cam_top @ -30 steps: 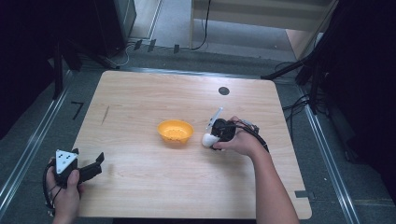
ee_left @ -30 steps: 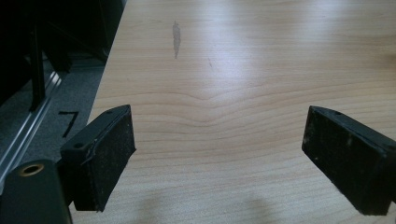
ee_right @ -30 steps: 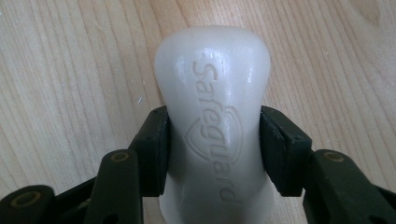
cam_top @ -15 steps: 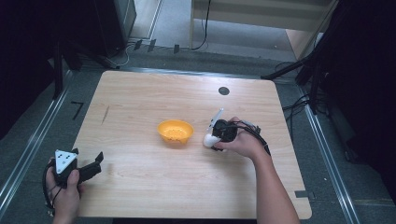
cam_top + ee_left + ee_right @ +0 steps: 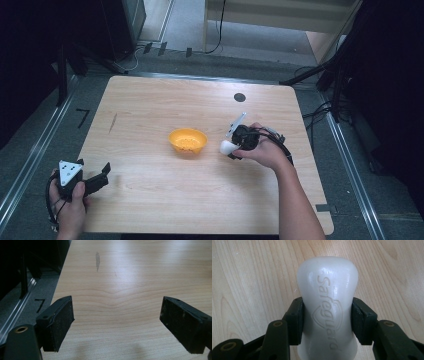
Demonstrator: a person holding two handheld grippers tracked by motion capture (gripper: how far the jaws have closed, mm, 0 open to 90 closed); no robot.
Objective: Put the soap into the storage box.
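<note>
Pale wood grain covers the table [image 5: 150, 210], which stands on a grey floor with dark gear and cables around its far edge.

At the near left corner the left gripper [image 5: 102, 176] rests low over the wood in the person's left hand [image 5: 70, 210], a grey plate on its top. In the left gripper view its jaws stand wide apart with only bare board between them – a dark smudge [image 5: 97, 261] lies well ahead of the pads, and a black mark [image 5: 40, 305] shows on the floor just beyond the left jaw.

Out past that gripper, near the table's middle, sits an orange bowl [image 5: 188, 140]. It is well apart from the left gripper and near the right one, on the side its jaws face.

On the right, the right hand [image 5: 265, 152] holds the right gripper [image 5: 231, 148] close above the table. Its jaws are clamped on a white soap [image 5: 328, 307] – the right gripper view shows both pads pressing the bar's narrow waist, with the rounded end sticking out beyond the tips and raised lettering facing the camera. In the high view the soap [image 5: 228, 146] shows at the jaw tips, just beside the bowl and not touching it.
</note>
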